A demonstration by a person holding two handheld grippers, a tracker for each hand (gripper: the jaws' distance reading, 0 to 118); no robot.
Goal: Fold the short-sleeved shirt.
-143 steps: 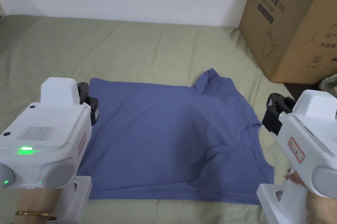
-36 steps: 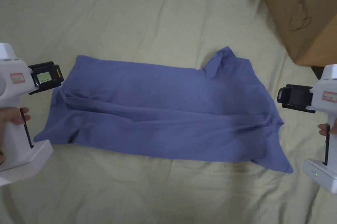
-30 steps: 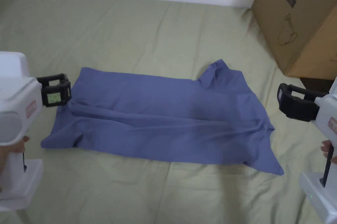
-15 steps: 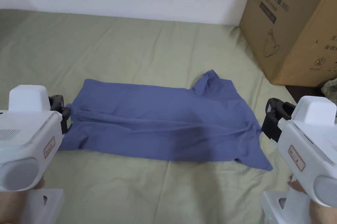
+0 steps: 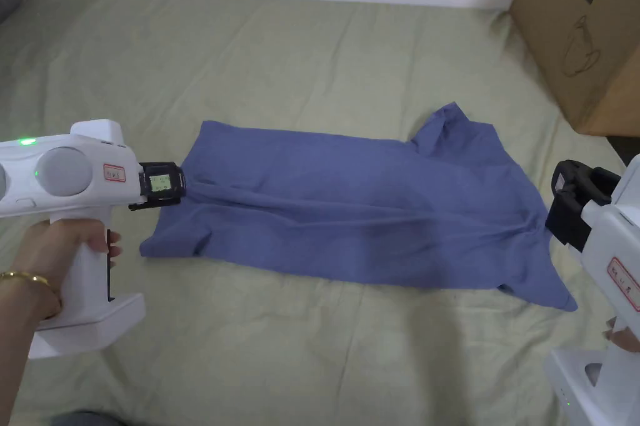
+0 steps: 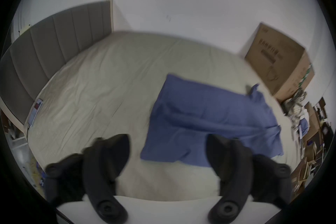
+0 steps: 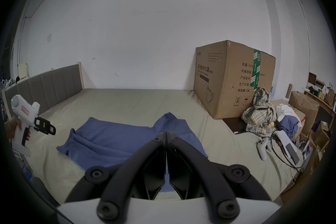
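Since the frame of half a second ago, the left gripper (image 5: 164, 186) has turned on its side and now points across the bed at the shirt's left edge, while the right gripper (image 5: 570, 208) stays at the shirt's right end. Compared with the oldest frame, the blue shirt (image 5: 369, 205) is now folded along its length into a narrower band with long wrinkles.

From the head view, the shirt lies across the middle of the green bed sheet (image 5: 300, 64), with one sleeve standing up at the far right and a pointed corner at the near right. In the left gripper view the fingers (image 6: 107, 160) are wide apart and hold nothing; the shirt (image 6: 209, 118) lies ahead of them and to the right, apart from both. This view is a little blurred. In the right gripper view the fingers (image 7: 156, 144) are pressed together tip to tip over the shirt (image 7: 112, 138), but I cannot tell if cloth is caught between them. That view also shows the left gripper (image 7: 44, 126) far off at the left, raised above the sheet and apart from the shirt's edge.

Only the gripper views show the grey headboard (image 6: 51, 57) at the left end of the bed and the pile of clothes (image 7: 260, 115) beside the cardboard box (image 5: 587, 27). Behind and in front of the shirt the sheet is bare. The box stands near the shirt's far right corner.
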